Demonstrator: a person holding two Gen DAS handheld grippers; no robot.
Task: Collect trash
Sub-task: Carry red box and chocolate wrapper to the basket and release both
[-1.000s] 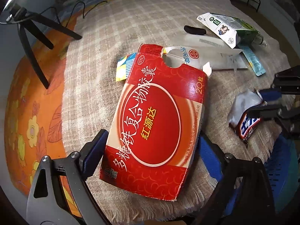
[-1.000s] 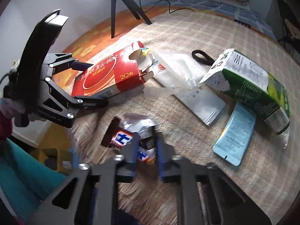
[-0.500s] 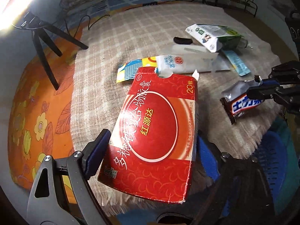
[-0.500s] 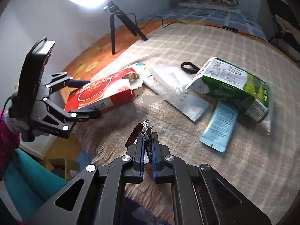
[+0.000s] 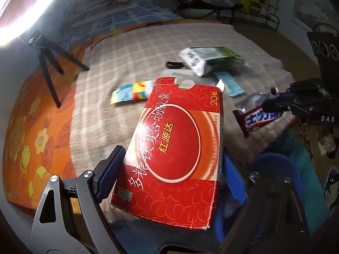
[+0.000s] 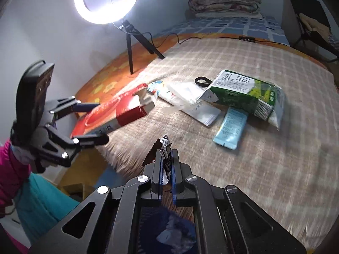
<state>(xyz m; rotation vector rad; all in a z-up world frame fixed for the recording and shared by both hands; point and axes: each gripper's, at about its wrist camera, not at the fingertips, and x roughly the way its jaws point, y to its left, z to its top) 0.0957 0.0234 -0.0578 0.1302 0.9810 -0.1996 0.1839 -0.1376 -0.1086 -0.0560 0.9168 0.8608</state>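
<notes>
The left gripper (image 5: 171, 175) has its jaws clenched on the near end of a flat red cardboard medicine box with a round dark-red panel and yellow and white Chinese print (image 5: 178, 144), one blue-padded finger on each long edge, and the box is held clear of the bed, its torn open flap pointing away over the blanket. The right gripper (image 6: 166, 165) has its jaws pinched tight on a crumpled brown and silver chocolate-bar wrapper with blue and white lettering (image 6: 164, 148), which stands edge-on between the blue pads; in the left wrist view that wrapper (image 5: 257, 114) hangs in the air to the right of the red box, off the bed's edge. Below the right gripper a dark blue bin (image 6: 169, 230) shows, with a pale crumpled scrap inside it. Beyond the red box lies a beige checked woollen blanket (image 6: 233, 169), spread over an orange flowered sheet (image 5: 31, 127). On the blanket, just past the box's far end, rests a flat white plastic pouch with a red round mark (image 6: 186, 99), and beside the box's far left corner a small blue and yellow striped packet (image 5: 131, 92). Farther right of the box lies a squashed green and white milk carton (image 6: 245, 95), its edge overlapping a pale blue flat sachet (image 6: 231, 129). A black loop, perhaps a hair band (image 6: 201, 81), lies touching the carton's far corner. Farthest from the box, a lit ring light on a black tripod (image 6: 106, 0) stands on the sheet, and folded quilts (image 6: 224, 2) lie at the head of the bed.
</notes>
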